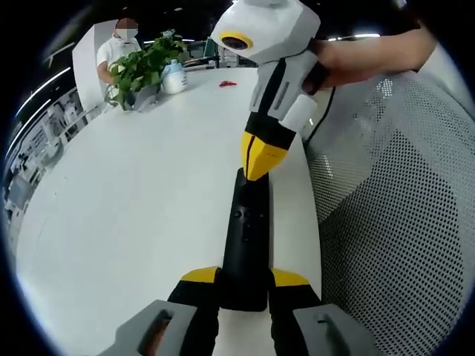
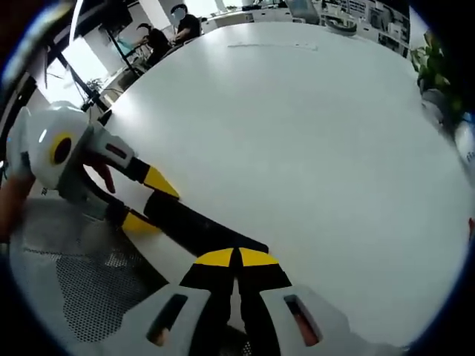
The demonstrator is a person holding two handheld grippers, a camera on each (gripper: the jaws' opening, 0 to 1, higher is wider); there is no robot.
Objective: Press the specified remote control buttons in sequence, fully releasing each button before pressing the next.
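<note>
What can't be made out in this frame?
- Left gripper view: which button on the long black remote control is pressed; the right tool, closed to a point, covers the contact spot, and the buttons are too small.
- Right gripper view: the remote's far end is hidden behind that tool.
- Small red object: too small to identify.

My left tool (image 1: 245, 278): matt black plastic jaws, satin yellow tips. Between them a long black plastic remote control (image 1: 247, 237), smooth, faint sheen. My right tool (image 1: 261, 159): glossy white plastic shell, yellow tips pressed together. Broad white table (image 1: 141, 200): smooth, matt, laminate-like. Grey mesh chair back (image 1: 401, 215): perforated weave, rough. Leafy green plant (image 1: 145, 68): waxy leaves.
</note>
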